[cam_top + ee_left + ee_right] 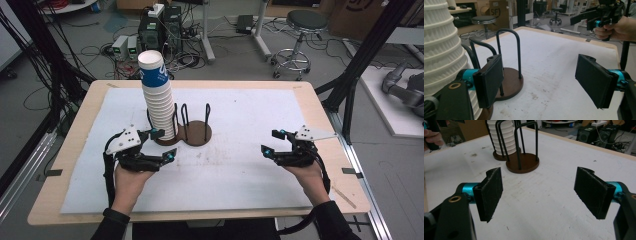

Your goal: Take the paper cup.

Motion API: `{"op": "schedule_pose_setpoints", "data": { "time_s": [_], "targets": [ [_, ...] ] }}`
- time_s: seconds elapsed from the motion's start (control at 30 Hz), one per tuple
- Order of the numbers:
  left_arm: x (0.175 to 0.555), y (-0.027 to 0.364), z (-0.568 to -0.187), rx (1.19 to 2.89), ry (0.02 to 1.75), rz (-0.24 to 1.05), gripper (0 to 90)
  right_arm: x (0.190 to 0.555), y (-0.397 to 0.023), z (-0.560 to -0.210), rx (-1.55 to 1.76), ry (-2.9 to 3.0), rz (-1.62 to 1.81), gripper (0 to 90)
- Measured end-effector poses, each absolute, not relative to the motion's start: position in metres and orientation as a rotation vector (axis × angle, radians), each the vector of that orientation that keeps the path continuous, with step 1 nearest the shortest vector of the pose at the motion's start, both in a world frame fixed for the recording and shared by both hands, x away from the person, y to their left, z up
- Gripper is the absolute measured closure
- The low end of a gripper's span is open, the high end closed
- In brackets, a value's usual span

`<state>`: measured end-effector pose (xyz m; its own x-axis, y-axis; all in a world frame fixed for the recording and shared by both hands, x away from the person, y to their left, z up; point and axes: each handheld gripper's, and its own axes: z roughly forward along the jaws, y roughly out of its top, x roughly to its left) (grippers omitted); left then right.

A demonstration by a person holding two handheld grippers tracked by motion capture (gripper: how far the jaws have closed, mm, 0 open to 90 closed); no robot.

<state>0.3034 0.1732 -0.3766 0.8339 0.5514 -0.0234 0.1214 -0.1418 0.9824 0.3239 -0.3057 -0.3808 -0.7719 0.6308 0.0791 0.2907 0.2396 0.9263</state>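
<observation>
A: Entry, cup stack (156, 97). Where does it stand?

B: On the left brown base of the double rack (186, 131), inside black wire loops, left of centre on the white mat (260, 165) and toward the table's (65, 150) far edge. The stack is tall and leans slightly; the top cup has a blue band. The right base (199, 133) is bare.

A: Left gripper (161, 145)?

B: Held low, just in front of the stack and on its left side. One jaw tip sits right beside the lowest cups; I cannot tell whether it touches. In the left gripper view the stack (441, 50) is outside the left pad, not between the pads. Jaws stand apart, nothing between them, only mat.

A: Right gripper (270, 142)?

B: Toward the table's right edge, well apart from the rack, pointing left across the mat. Jaws wide, nothing held. In its own view the rack (522, 162) and stack (501, 137) lie ahead, beyond the pads.

A: Hands?

B: Left hand (131, 177) and right hand (309, 172) each grip a handle from the near edge.
</observation>
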Motion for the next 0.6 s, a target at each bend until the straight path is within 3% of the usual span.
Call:
{"op": "schedule_pose_setpoints", "data": {
  "time_s": [0.6],
  "targets": [
    [0.309, 0.187, -0.363, 1.646, 0.580, 0.448, 21.2, 0.317, -0.305, -0.378, 0.860, 2.205, 1.507, 23.5]
  ]
}}
